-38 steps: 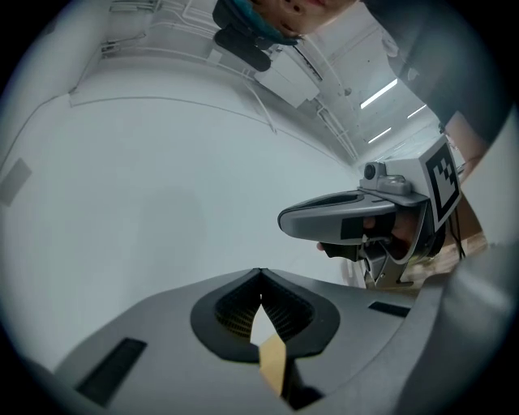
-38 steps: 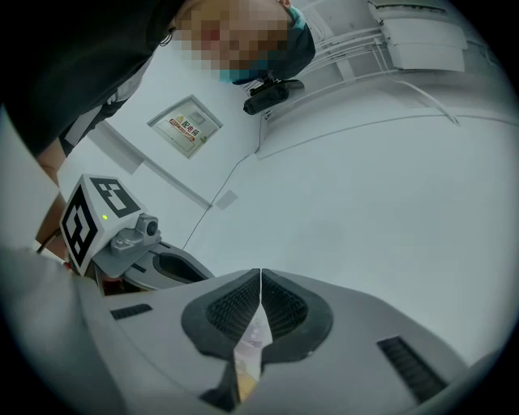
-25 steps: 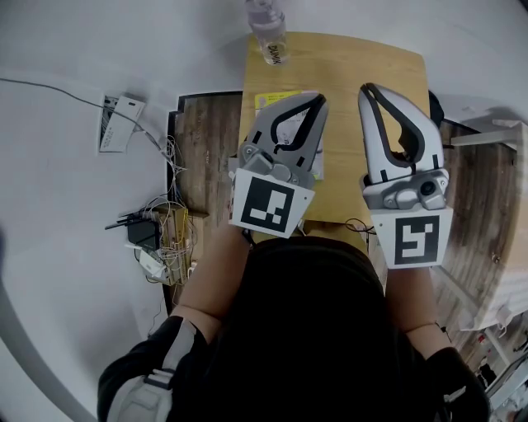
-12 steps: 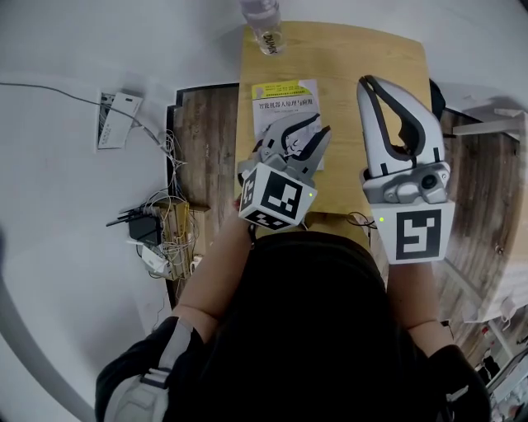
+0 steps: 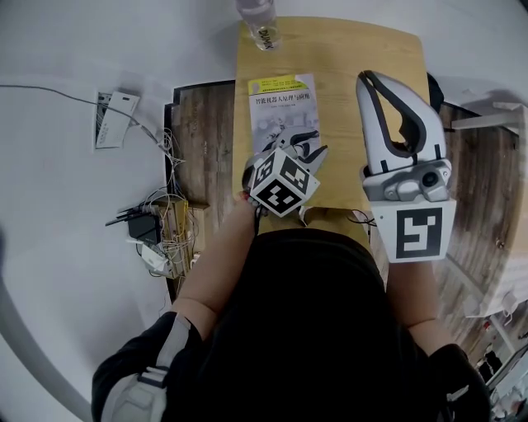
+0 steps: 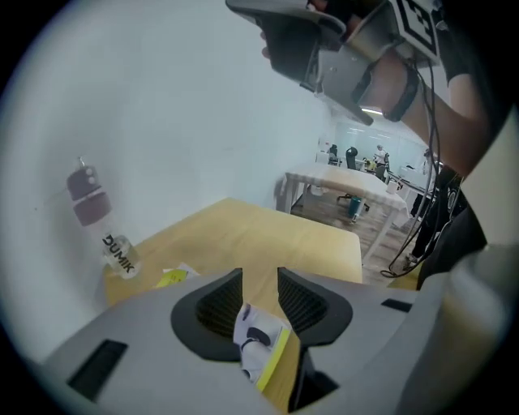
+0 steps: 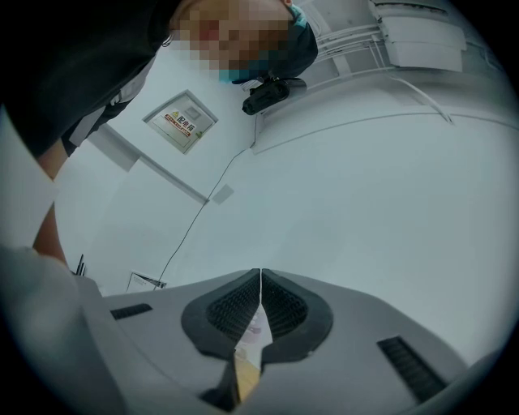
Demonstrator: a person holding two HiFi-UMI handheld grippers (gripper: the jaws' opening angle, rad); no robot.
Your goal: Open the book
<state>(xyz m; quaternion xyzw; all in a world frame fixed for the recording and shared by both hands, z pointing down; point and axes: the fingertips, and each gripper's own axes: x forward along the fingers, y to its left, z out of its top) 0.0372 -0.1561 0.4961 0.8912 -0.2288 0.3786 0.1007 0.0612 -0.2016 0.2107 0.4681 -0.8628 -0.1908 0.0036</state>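
Wooden bench [image 5: 367,66], closed book [image 5: 279,103] on it; our left claw [image 5: 305,148] over book, jaws apart, just been opening, nothing pinched; right claw [image 7: 259,274] closed, empty.

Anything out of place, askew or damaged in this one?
Nothing stands out. The book lies closed and flat on the table, and the bottle stands upright at its far corner. Only a cable tangle beside the table looks messy.

A clear bottle [image 5: 262,29] with a purple cap stands at the far left corner of the wooden table [image 5: 371,74], close to the white wall. Left of the table, a tangle of cables [image 5: 165,231] and small boxes lies on the dark plank floor [image 5: 206,132]. Further left, a white panel [image 5: 113,121] is fixed to the wall.
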